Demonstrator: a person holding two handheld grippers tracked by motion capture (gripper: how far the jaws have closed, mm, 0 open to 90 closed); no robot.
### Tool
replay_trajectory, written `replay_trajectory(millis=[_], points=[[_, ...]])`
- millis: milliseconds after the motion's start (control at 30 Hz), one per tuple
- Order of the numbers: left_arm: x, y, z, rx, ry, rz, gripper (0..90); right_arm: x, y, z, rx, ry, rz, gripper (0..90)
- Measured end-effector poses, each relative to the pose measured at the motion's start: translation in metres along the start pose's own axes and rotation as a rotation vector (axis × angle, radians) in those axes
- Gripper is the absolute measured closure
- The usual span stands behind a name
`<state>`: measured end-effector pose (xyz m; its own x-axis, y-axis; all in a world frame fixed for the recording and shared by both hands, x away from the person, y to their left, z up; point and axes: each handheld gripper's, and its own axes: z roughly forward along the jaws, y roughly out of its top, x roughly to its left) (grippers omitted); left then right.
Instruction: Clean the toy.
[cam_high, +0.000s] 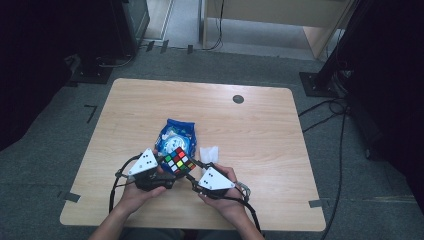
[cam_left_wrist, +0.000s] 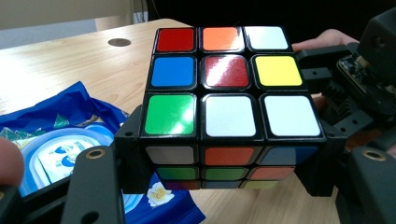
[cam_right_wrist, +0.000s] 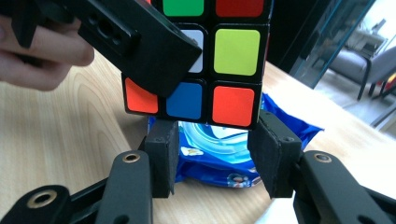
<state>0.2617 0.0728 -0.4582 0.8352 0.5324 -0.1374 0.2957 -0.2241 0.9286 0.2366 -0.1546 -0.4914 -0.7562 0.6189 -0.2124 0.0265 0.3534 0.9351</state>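
A scrambled Rubik's cube (cam_high: 179, 161) is held just above the table in front of the person. My left gripper (cam_high: 165, 170) comes at it from the left and is shut on it. In the left gripper view the cube (cam_left_wrist: 224, 98) sits between the two pads, one pressing on each side. My right gripper (cam_high: 195, 169) comes in from the right. In the right gripper view its jaws (cam_right_wrist: 217, 149) stand open, narrower than the cube (cam_right_wrist: 219, 65), with the pads at the cube's lower edge and not pressing on it. The left gripper's jaw crosses the cube's upper left there.
A blue snack packet (cam_high: 177, 132) lies flat on the wooden table (cam_high: 260, 130) just beyond the cube. A small white wrapper (cam_high: 209, 151) lies to its right. A dark round grommet (cam_high: 238, 99) sits near the far edge.
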Motion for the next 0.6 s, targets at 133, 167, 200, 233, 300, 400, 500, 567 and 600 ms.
replay_trajectory(millis=[133,167,200,233,300,400,500,567,600], points=[[-0.002,-0.001,0.002,-0.003,0.007,0.006,33.6,0.004,0.000,0.003,0.001,0.017,0.089,56.3],[-0.002,-0.001,0.002,-0.005,0.005,0.005,33.6,0.005,0.001,0.003,0.004,0.015,0.094,55.8],[-0.002,-0.001,0.001,-0.006,0.007,0.009,33.6,0.006,0.001,0.003,0.004,0.016,0.096,55.6],[-0.003,-0.001,0.001,-0.006,0.010,0.020,33.7,0.005,0.001,0.003,0.003,0.020,0.096,54.7],[-0.004,-0.001,0.001,-0.005,0.016,0.034,33.7,0.004,0.001,0.003,0.006,0.017,0.088,51.7],[-0.002,-0.001,0.001,-0.004,0.009,0.022,33.8,-0.001,0.001,0.001,0.014,0.007,0.106,49.3],[0.003,-0.003,0.001,0.001,0.030,0.000,33.9,-0.008,0.000,-0.003,0.024,-0.017,0.106,47.7],[0.006,-0.004,0.000,-0.005,0.027,-0.018,33.9,-0.015,0.000,-0.007,0.026,-0.031,0.118,47.4],[0.007,-0.004,-0.001,-0.011,0.021,-0.026,33.8,-0.018,0.000,-0.008,0.025,-0.042,0.127,47.6]])
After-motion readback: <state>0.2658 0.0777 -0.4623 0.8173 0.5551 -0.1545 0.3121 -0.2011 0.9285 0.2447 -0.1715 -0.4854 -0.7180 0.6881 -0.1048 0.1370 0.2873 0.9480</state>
